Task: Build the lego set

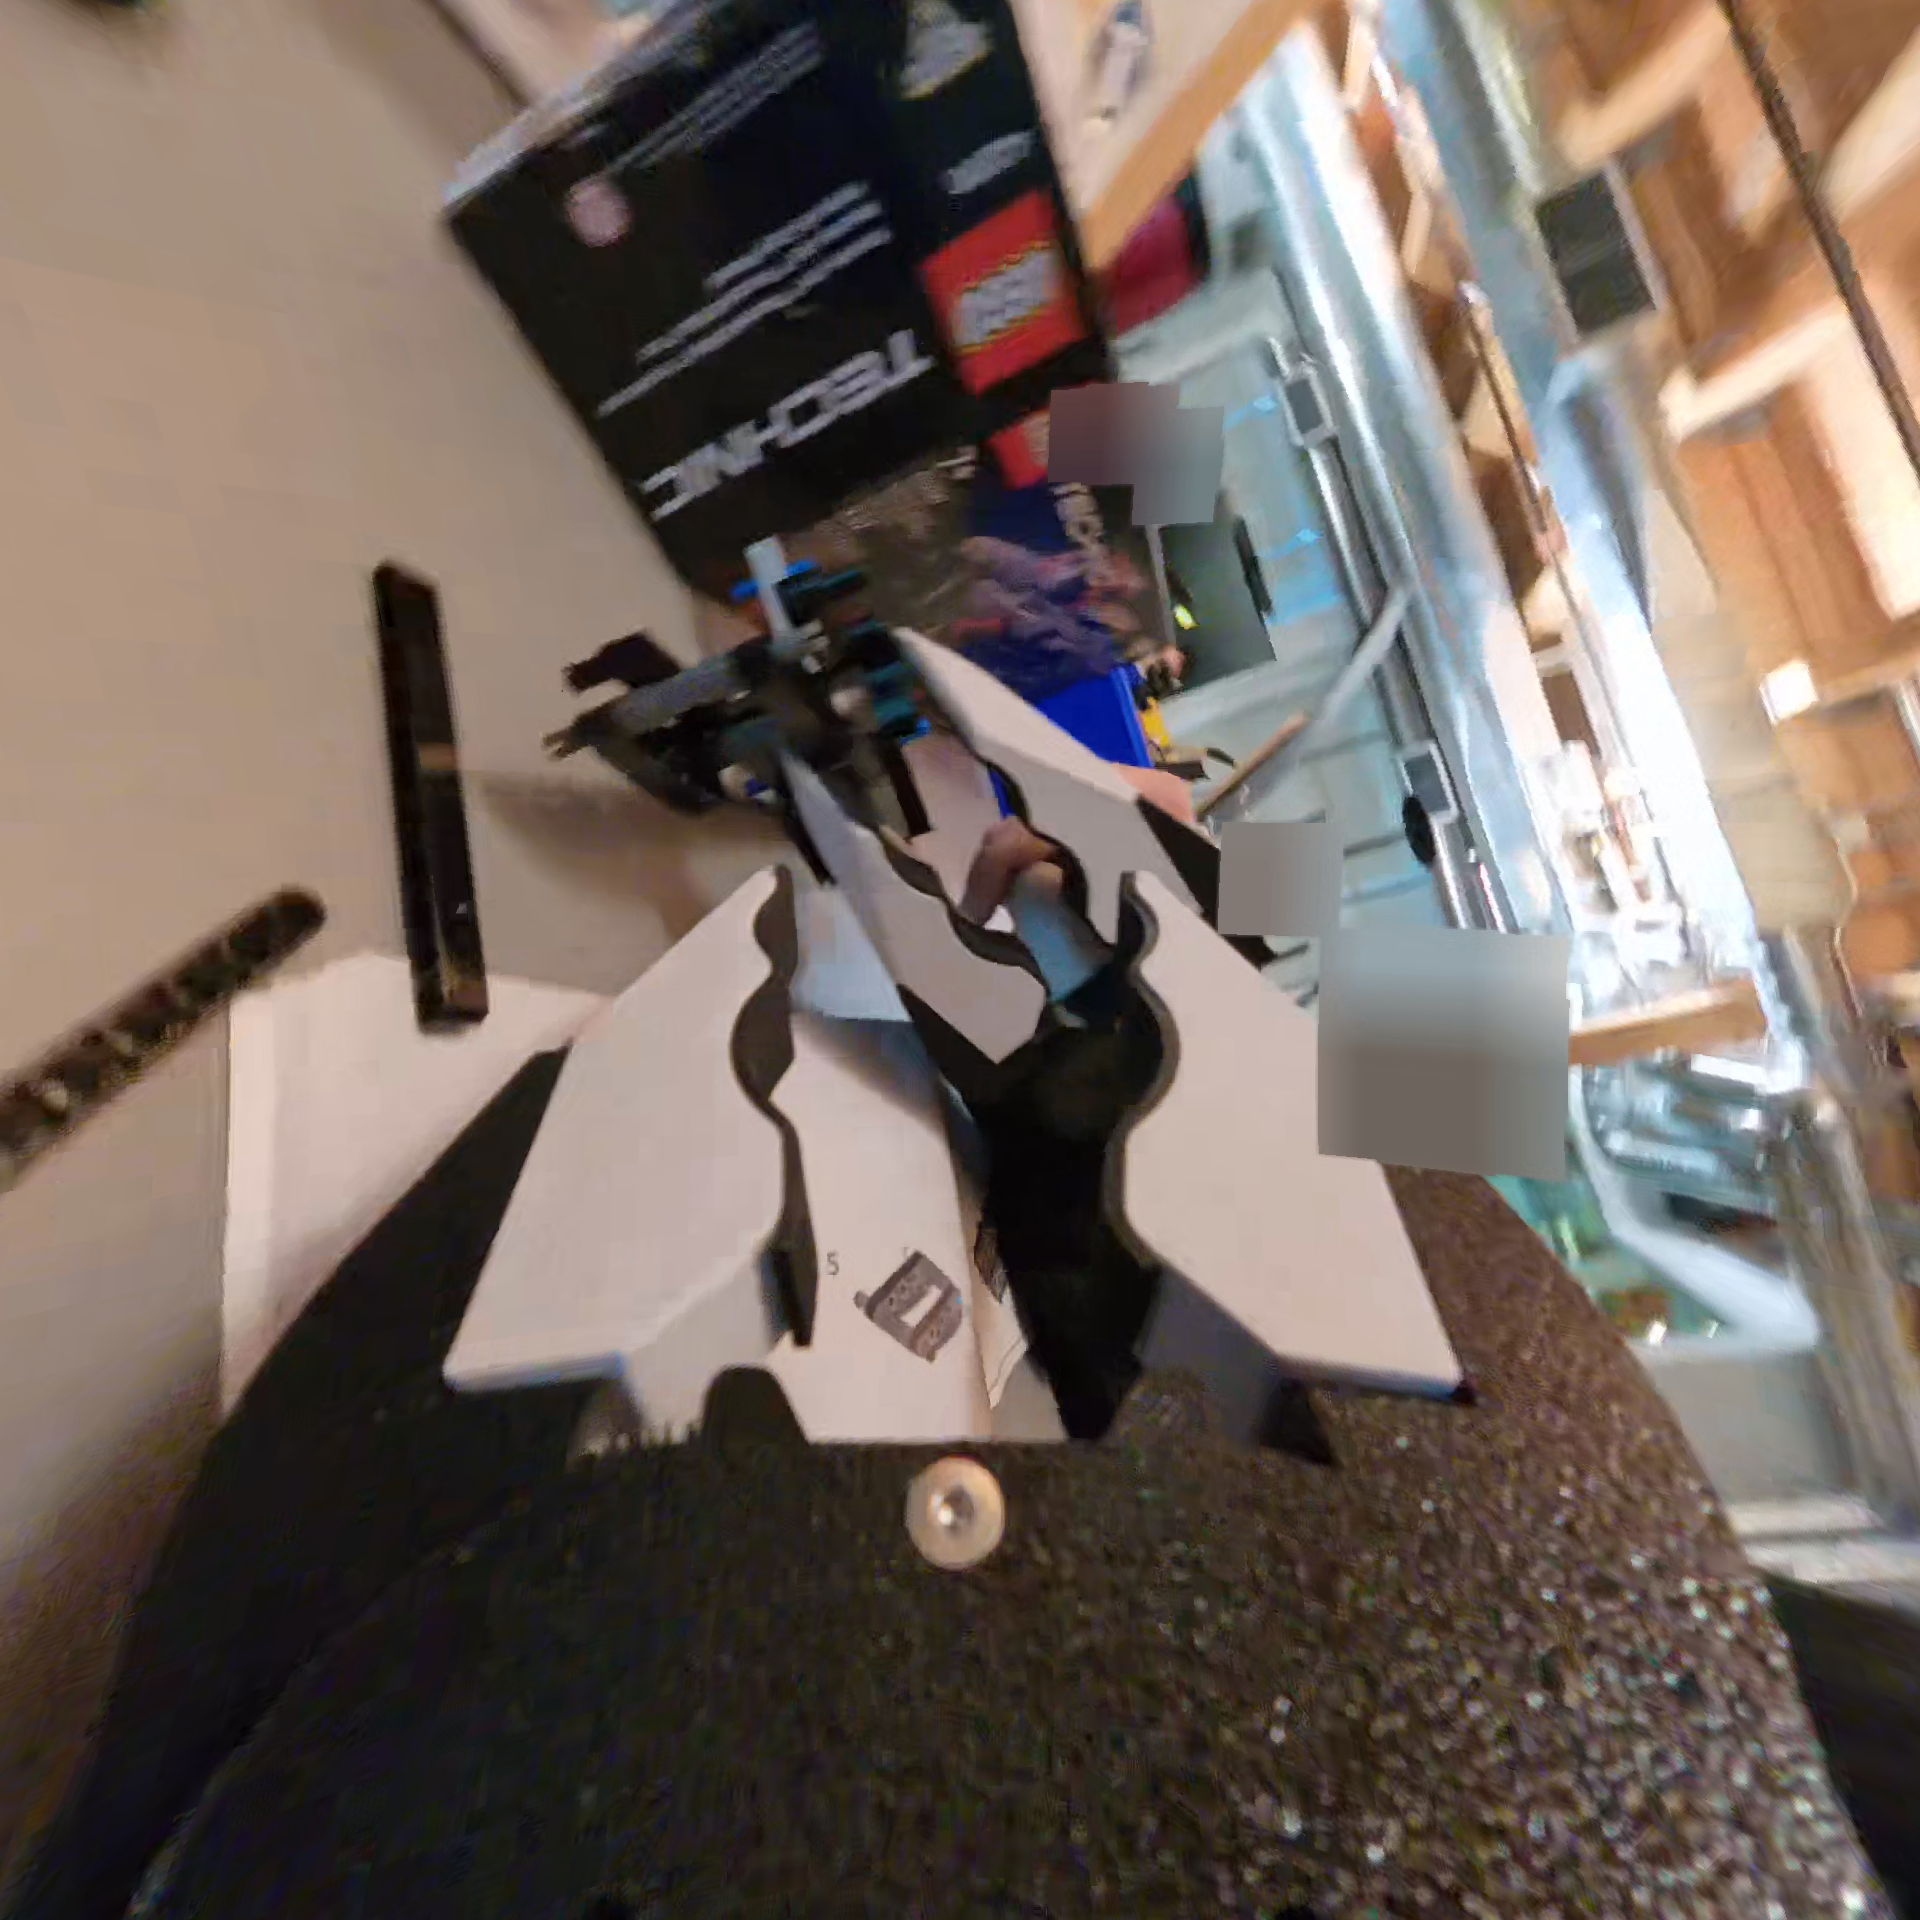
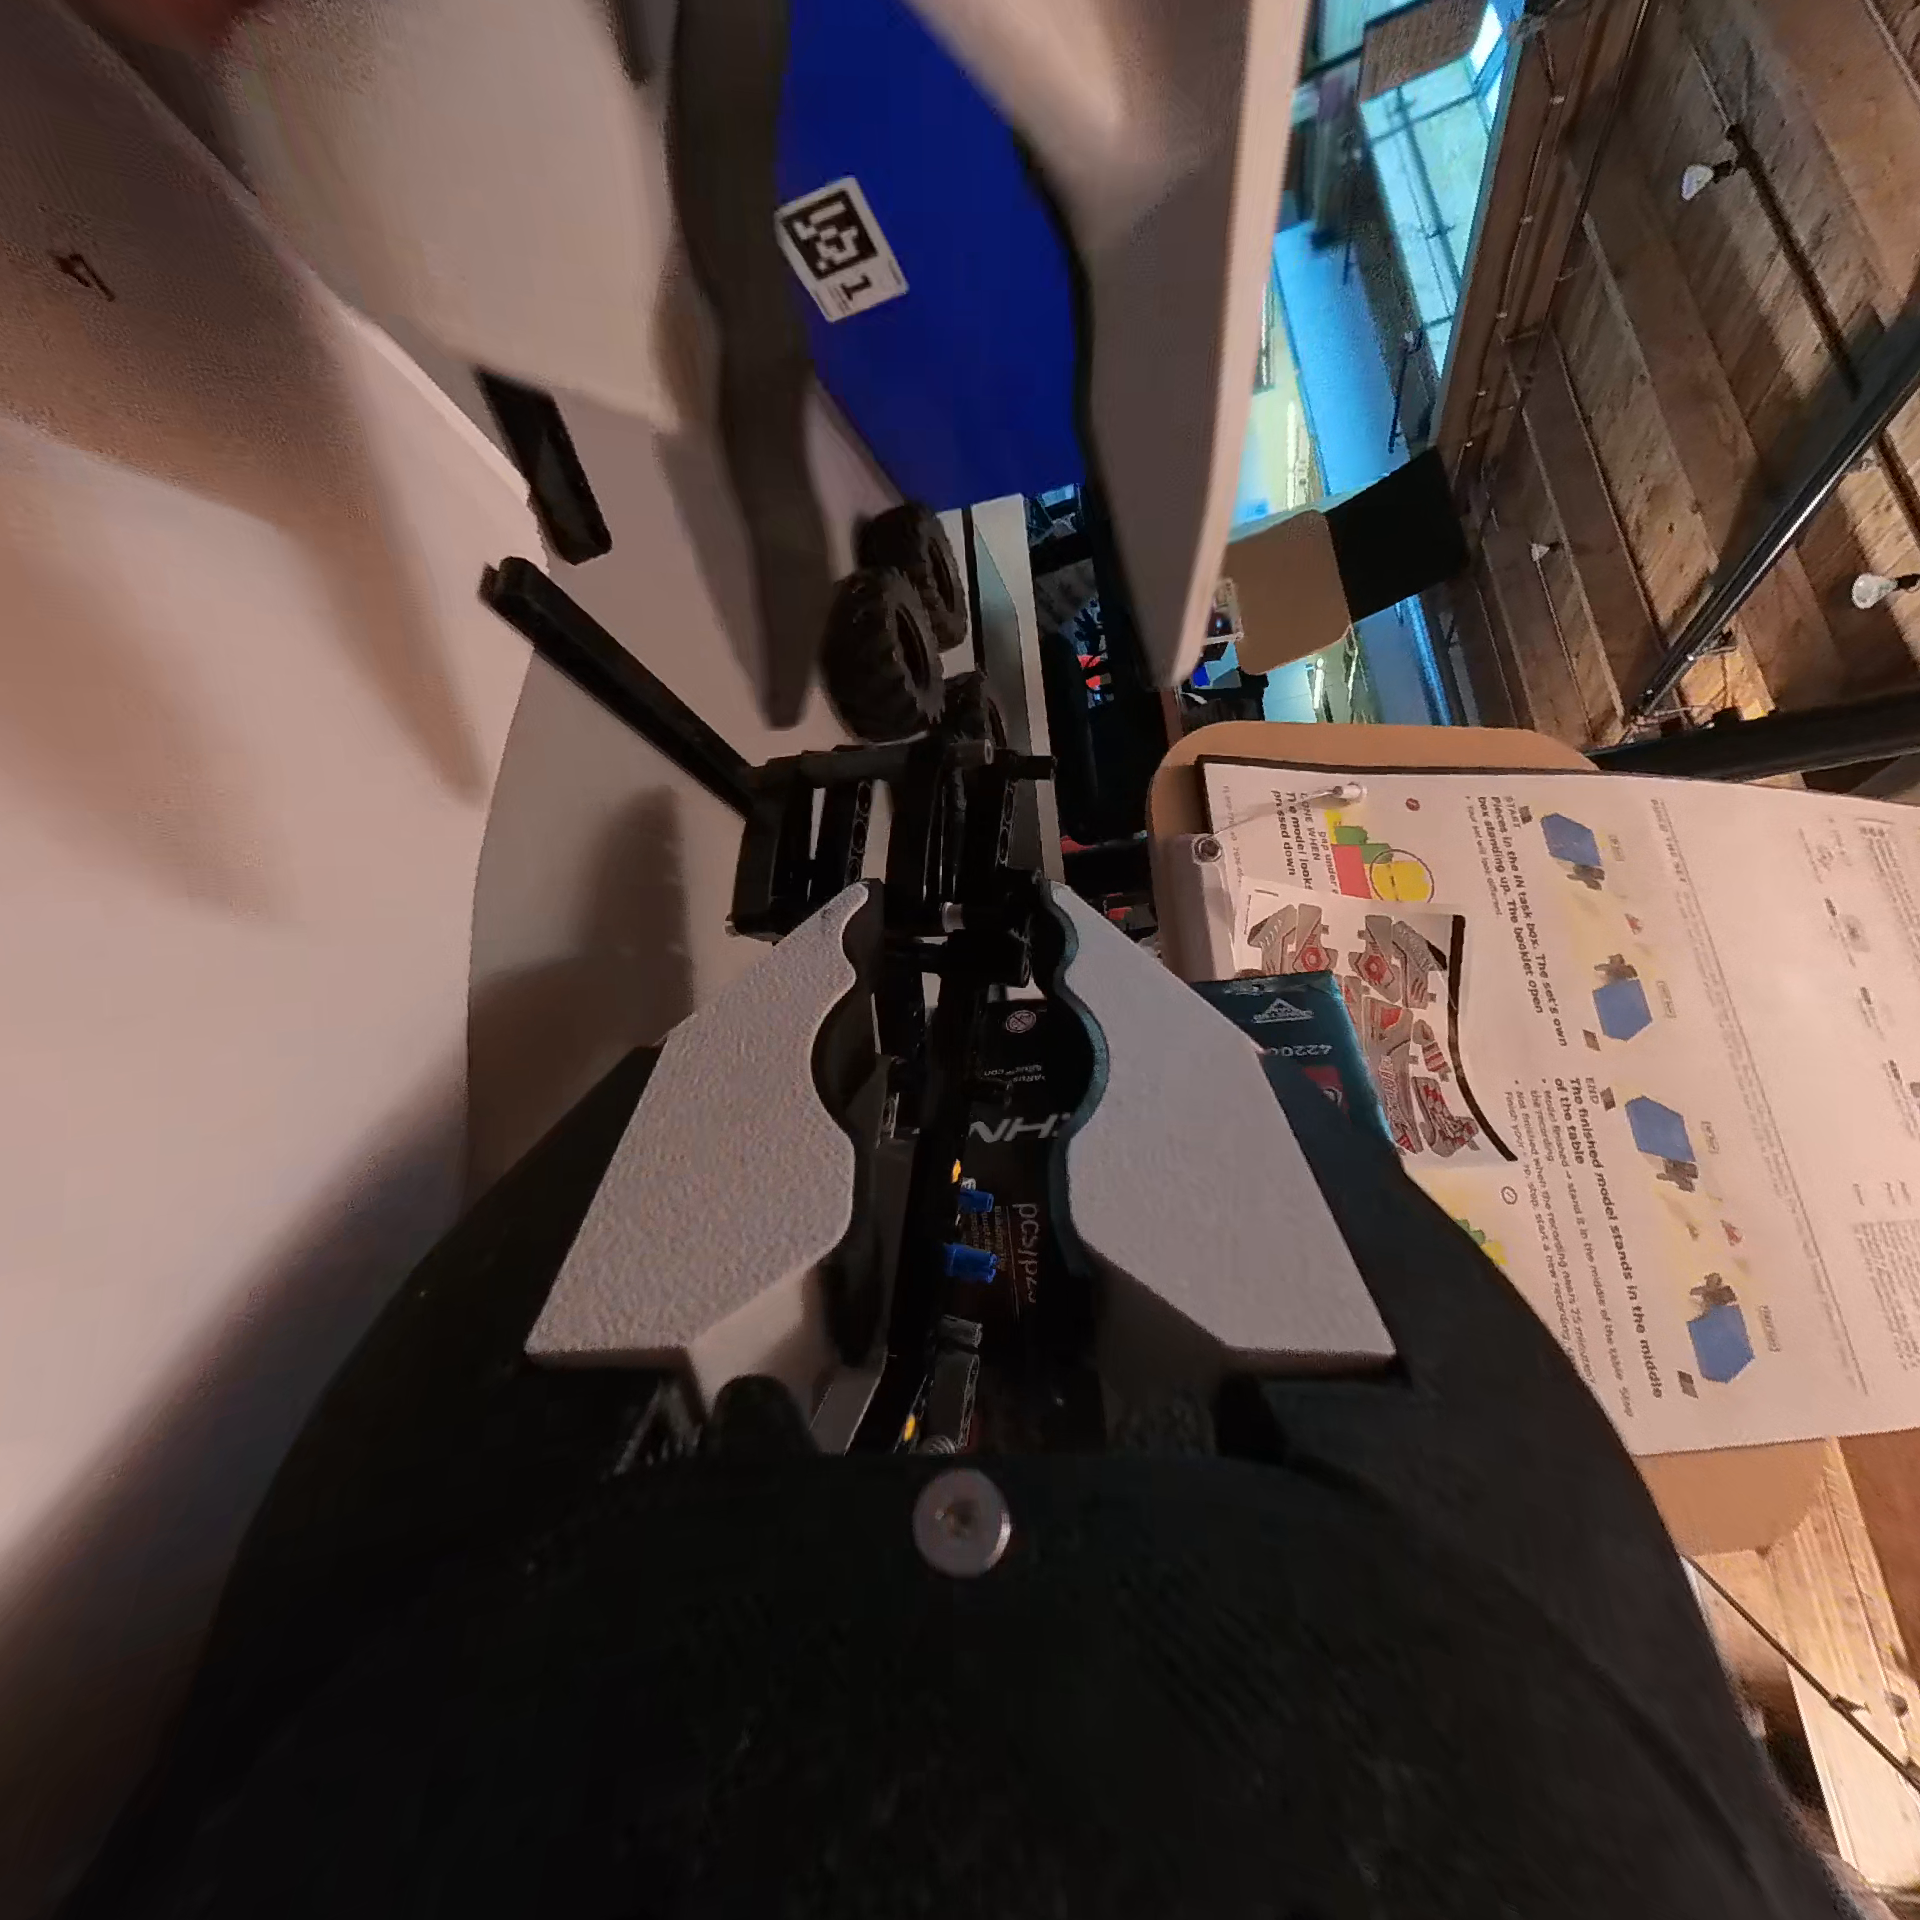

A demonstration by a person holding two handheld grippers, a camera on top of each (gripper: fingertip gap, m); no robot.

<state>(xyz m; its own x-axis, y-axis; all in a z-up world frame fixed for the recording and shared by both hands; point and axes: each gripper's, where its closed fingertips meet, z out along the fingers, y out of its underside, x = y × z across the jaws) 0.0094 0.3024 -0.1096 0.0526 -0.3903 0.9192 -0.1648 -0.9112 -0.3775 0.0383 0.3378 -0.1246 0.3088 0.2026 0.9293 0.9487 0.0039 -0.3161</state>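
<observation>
beige table [image 1: 208, 520] | right tool [image 2: 951, 925] clamps black lego frame [image 2: 883, 831], blue pins [image 2: 971, 1231]

- My worktop [image 1: 208, 436] is a pale, cream-coloured surface, tilted steeply in both wrist views.
- A black set box [image 1: 769, 281] with a red logo square stands on it at the far side.
- Nearer me, a long black beam [image 1: 428, 800] lies flat on the bare surface.
- A second dark, studded beam [image 1: 156, 997] lies apart from it, angled toward the left edge.
- A white instruction booklet [image 1: 343, 1101] lies open beneath my view, one corner reaching under the first beam's near end.
- In the right wrist view, black rubber tyres [image 2: 899, 623] sit grouped together near the worktop's edge.
- I can't tell whether the printed sheet [image 2: 1621, 1091] on cardboard rests on the worktop.
</observation>
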